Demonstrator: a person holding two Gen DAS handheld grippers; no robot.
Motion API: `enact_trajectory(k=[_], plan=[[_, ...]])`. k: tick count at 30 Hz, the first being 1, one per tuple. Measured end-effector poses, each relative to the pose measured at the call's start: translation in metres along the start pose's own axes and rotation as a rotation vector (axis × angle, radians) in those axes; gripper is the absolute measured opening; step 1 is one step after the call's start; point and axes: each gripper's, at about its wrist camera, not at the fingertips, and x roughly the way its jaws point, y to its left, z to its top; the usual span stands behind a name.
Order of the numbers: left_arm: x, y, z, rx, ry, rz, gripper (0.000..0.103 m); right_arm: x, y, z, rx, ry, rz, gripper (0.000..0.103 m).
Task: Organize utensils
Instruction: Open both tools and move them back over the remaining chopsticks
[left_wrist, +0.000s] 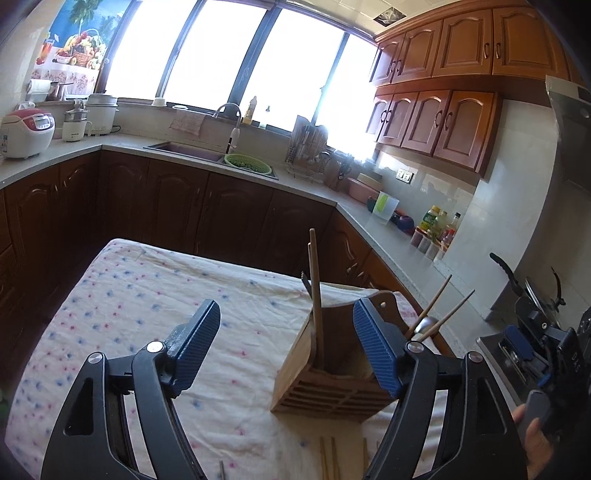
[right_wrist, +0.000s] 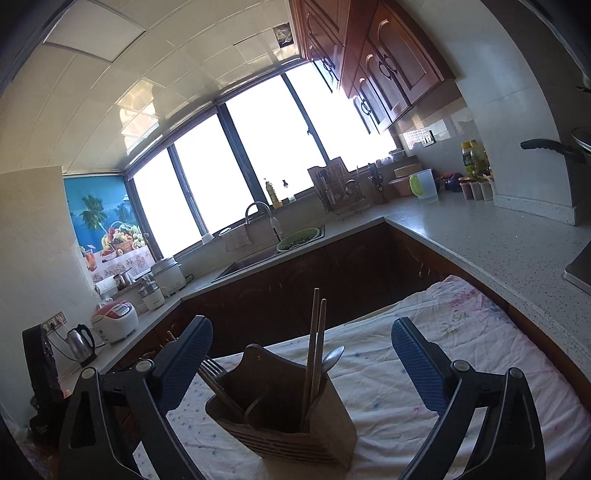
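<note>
A wooden utensil holder (left_wrist: 332, 380) stands on the cloth-covered table (left_wrist: 147, 314). It holds a fork with a wooden handle (left_wrist: 316, 288), two chopsticks (left_wrist: 439, 317) and a metal spoon (left_wrist: 424, 325). More chopsticks (left_wrist: 328, 458) lie on the cloth at the near edge. My left gripper (left_wrist: 288, 347) is open and empty, just above and before the holder. In the right wrist view the holder (right_wrist: 280, 417) stands between my open, empty right gripper's (right_wrist: 303, 365) fingers, with the chopsticks (right_wrist: 316, 343), spoon (right_wrist: 332, 358) and fork (right_wrist: 214, 376) in it. The right gripper also shows in the left view (left_wrist: 521, 347).
A kitchen counter (right_wrist: 461, 240) wraps around behind and to the right, with a sink (left_wrist: 184, 151), green strainer (left_wrist: 247, 162), dish rack (left_wrist: 306, 155), bottles (left_wrist: 436, 225) and rice cookers (left_wrist: 27, 131). Dark cabinets (left_wrist: 184, 206) stand beyond the table's far edge.
</note>
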Motion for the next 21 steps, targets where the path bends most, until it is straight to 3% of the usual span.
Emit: enact_trajectory(k=[7, 21], plan=[[-0.030, 0.015, -0.037, -0.030, 0.053, 0.021, 0.078, -0.035, -0.002, -0.028, 0.002, 0.030, -0.013, 0.101], [-0.075, 0.033, -0.113, -0.070, 0.165, 0.051, 0.078, -0.084, -0.024, -0.100, 0.034, 0.179, -0.081, 0.101]])
